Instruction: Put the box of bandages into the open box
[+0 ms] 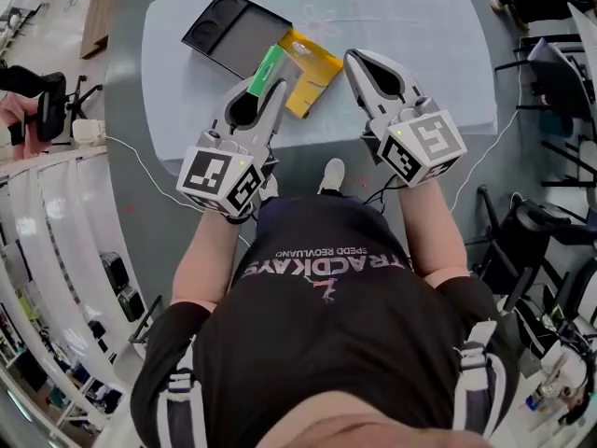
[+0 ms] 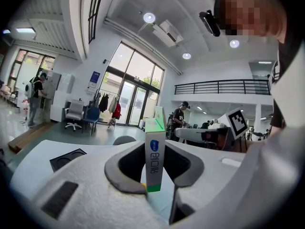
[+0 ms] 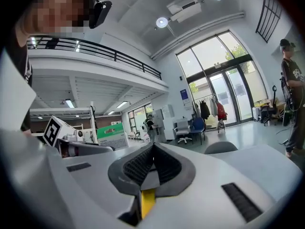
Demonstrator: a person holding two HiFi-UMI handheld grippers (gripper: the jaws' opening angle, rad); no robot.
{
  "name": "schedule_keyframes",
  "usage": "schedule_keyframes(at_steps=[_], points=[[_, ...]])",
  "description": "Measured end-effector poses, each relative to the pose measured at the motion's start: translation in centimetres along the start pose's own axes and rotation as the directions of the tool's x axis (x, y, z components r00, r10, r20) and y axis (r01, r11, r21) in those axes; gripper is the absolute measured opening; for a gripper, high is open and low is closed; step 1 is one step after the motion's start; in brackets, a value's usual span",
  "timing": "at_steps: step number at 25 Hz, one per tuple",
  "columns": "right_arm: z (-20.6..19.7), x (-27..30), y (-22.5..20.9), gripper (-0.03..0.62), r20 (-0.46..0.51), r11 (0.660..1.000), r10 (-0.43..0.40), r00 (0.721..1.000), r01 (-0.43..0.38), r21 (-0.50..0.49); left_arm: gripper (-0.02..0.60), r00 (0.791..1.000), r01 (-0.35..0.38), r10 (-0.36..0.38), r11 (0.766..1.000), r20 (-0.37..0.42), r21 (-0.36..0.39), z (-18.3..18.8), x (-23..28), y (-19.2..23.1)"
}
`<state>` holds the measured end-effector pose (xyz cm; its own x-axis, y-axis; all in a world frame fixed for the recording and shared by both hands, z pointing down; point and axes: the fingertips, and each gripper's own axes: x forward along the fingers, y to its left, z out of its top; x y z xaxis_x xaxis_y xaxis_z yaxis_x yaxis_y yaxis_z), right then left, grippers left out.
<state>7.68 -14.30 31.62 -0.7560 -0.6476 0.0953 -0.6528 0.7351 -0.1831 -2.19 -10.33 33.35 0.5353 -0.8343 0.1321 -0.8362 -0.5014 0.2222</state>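
Observation:
The box of bandages (image 1: 271, 61), white with a green end, is raised above the near part of the table, just left of the yellow open box (image 1: 312, 71). My left gripper (image 1: 265, 88) is shut on it. In the left gripper view the bandage box (image 2: 155, 151) stands upright, pinched between the two jaws of the left gripper (image 2: 155, 173). My right gripper (image 1: 354, 60) hovers to the right of the yellow box, shut with nothing in it. In the right gripper view the right gripper (image 3: 152, 150) has its ribbed pads meeting, and a strip of the yellow box (image 3: 147, 203) shows below.
A black tray (image 1: 231, 32) with round recesses lies at the table's far left, beside the yellow box. The pale table (image 1: 410, 26) has bare surface on its right half. Chairs (image 1: 532, 231), cables and shelving surround it; people stand far back in the hall.

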Motion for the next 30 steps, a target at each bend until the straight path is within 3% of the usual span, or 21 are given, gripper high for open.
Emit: schedule_keyframes(at_steps=[6, 13, 19, 30], points=[[-0.6, -0.2, -0.6, 0.012, -0.022, 0.996, 0.087, 0.996, -0.087, 0.002, 0.103, 0.996, -0.083, 0.083, 0.997, -0.008, -0.003, -0.6, 0.7, -1.2], [-1.1, -1.3, -1.9, 0.011, -0.023, 0.992, 0.119, 0.993, -0.118, 0.042, 0.103, 0.992, -0.12, 0.119, 0.993, -0.046, -0.024, -2.1, 2.0, -2.5], [-1.7, -1.8, -1.8, 0.011, -0.021, 0.991, 0.114, 0.993, -0.112, 0.067, 0.103, 0.988, -0.137, 0.131, 0.988, -0.083, -0.072, -3.9, 2.3, -2.3], [-3.8, -0.1, -3.1, 0.011, -0.067, 0.994, 0.065, 0.996, -0.059, 0.087, 0.101, 0.98, -0.117, 0.102, 0.989, -0.171, -0.085, -7.3, 3.8, 0.3]])
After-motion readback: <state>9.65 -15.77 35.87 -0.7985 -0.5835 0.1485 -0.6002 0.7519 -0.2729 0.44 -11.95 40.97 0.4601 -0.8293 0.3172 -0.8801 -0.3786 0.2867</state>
